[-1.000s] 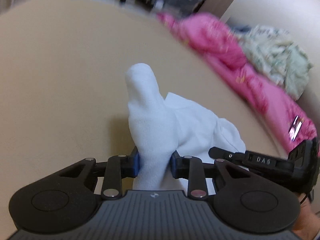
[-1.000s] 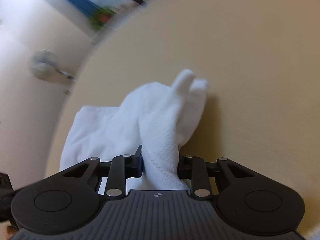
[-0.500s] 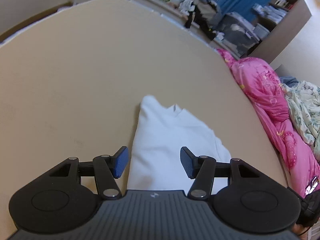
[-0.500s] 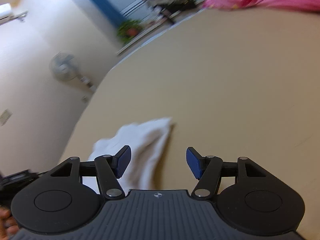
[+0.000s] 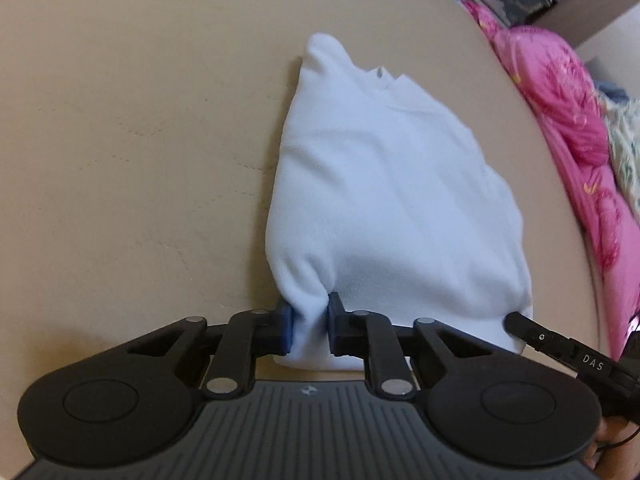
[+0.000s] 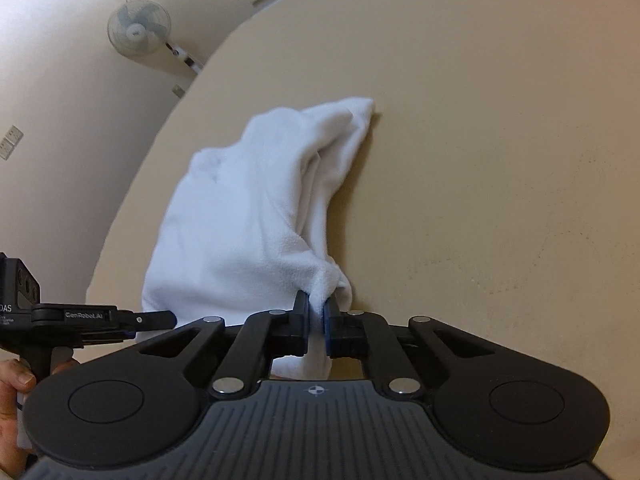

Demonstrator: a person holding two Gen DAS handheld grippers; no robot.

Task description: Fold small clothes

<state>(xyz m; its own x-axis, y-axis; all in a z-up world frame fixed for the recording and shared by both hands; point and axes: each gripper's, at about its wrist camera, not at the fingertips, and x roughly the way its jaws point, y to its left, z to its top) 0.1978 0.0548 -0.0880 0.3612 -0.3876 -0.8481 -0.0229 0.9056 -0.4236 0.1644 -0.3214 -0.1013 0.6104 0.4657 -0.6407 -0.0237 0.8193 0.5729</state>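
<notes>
White fleece garment [image 5: 392, 200] – soft, folded, tapering – on tan surface [image 5: 140, 140]; left gripper [image 5: 310, 326], right gripper [image 6: 316, 320] each clamped on near-edge corner.

Soft indoor light, faint shadows, fisheye-bent edges, slightly blurred background

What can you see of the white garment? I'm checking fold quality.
The white garment looks like soft fleecy fabric, folded into a thick stack lying flat on the beige surface. It narrows to a rumpled far tip. The left tongs pinch its near left corner and the right tongs pinch its near right corner, bunching the cloth there.
</notes>
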